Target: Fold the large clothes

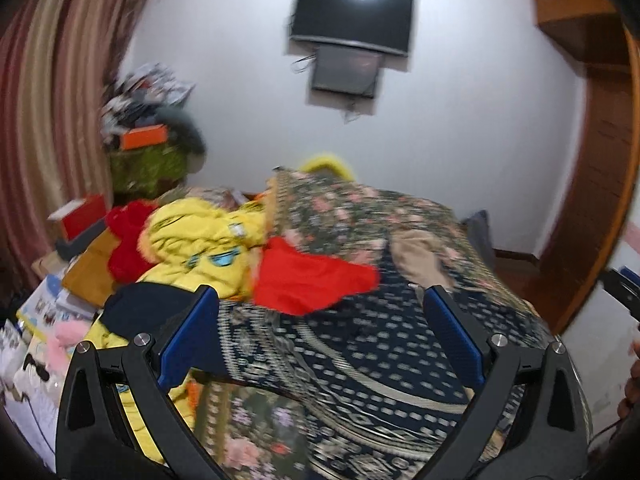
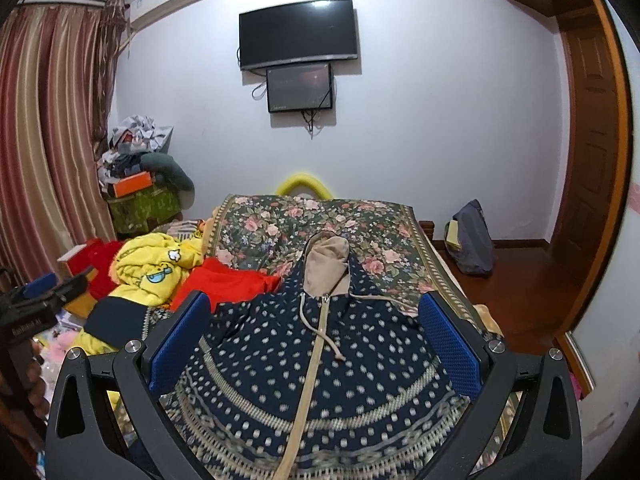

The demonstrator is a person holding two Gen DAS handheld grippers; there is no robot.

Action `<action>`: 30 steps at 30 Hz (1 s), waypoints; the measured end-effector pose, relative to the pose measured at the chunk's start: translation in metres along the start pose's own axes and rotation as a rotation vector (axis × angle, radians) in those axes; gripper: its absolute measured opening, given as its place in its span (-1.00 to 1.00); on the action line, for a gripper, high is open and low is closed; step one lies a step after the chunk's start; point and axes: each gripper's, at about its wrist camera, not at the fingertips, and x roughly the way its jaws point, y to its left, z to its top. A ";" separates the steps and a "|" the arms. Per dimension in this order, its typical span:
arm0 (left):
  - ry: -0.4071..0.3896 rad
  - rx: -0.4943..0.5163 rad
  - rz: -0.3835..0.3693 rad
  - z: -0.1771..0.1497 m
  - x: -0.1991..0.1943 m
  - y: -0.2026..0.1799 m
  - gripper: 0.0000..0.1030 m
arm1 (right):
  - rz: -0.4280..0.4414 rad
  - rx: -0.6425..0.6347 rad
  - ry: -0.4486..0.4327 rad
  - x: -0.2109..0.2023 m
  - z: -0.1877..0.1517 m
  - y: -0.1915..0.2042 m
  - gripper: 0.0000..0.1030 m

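Note:
A large navy hooded garment point(image 2: 320, 364) with pale dots, patterned bands, a beige zip and a beige-lined hood point(image 2: 326, 268) lies spread on the floral bed cover point(image 2: 320, 212). It also shows, blurred, in the left wrist view point(image 1: 360, 344). My right gripper point(image 2: 314, 312) is open and empty above the garment's chest. My left gripper point(image 1: 320, 304) is open and empty above the garment's left part. The left gripper also shows at the left edge of the right wrist view point(image 2: 48, 292).
A yellow garment point(image 2: 156, 268), a red-orange garment point(image 2: 224, 280) and a red plush item point(image 1: 128, 240) lie piled at the bed's left. Boxes and clutter point(image 2: 136, 176) stand by the striped curtain point(image 2: 44, 132). A grey bag point(image 2: 472, 240) sits on the wooden floor, right.

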 end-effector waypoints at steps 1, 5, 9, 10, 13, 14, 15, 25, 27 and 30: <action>0.022 -0.027 0.023 0.001 0.013 0.015 1.00 | 0.004 -0.001 0.016 0.011 0.002 0.000 1.00; 0.112 -0.110 0.104 -0.002 0.059 0.065 1.00 | 0.022 0.004 0.109 0.059 0.002 -0.002 1.00; 0.219 -0.164 0.193 -0.018 0.106 0.119 1.00 | -0.014 -0.031 0.235 0.112 -0.010 0.000 1.00; 0.254 -0.181 0.214 -0.025 0.116 0.132 1.00 | -0.018 -0.038 0.272 0.123 -0.014 0.000 1.00; 0.346 -0.253 0.210 -0.046 0.138 0.169 1.00 | -0.009 -0.039 0.381 0.156 -0.029 -0.001 1.00; 0.376 -0.284 0.200 -0.054 0.145 0.181 1.00 | -0.006 -0.034 0.421 0.165 -0.035 -0.001 1.00; 0.401 -0.315 0.193 -0.061 0.149 0.191 1.00 | -0.001 -0.030 0.457 0.173 -0.041 -0.002 1.00; 0.503 -0.600 0.104 -0.105 0.181 0.269 0.72 | -0.018 -0.083 0.568 0.205 -0.069 0.002 1.00; 0.503 -0.636 0.087 -0.107 0.187 0.278 0.66 | -0.021 -0.094 0.576 0.206 -0.072 0.002 1.00; 0.492 -0.658 0.108 -0.106 0.194 0.286 0.37 | -0.023 -0.099 0.588 0.213 -0.074 0.003 1.00</action>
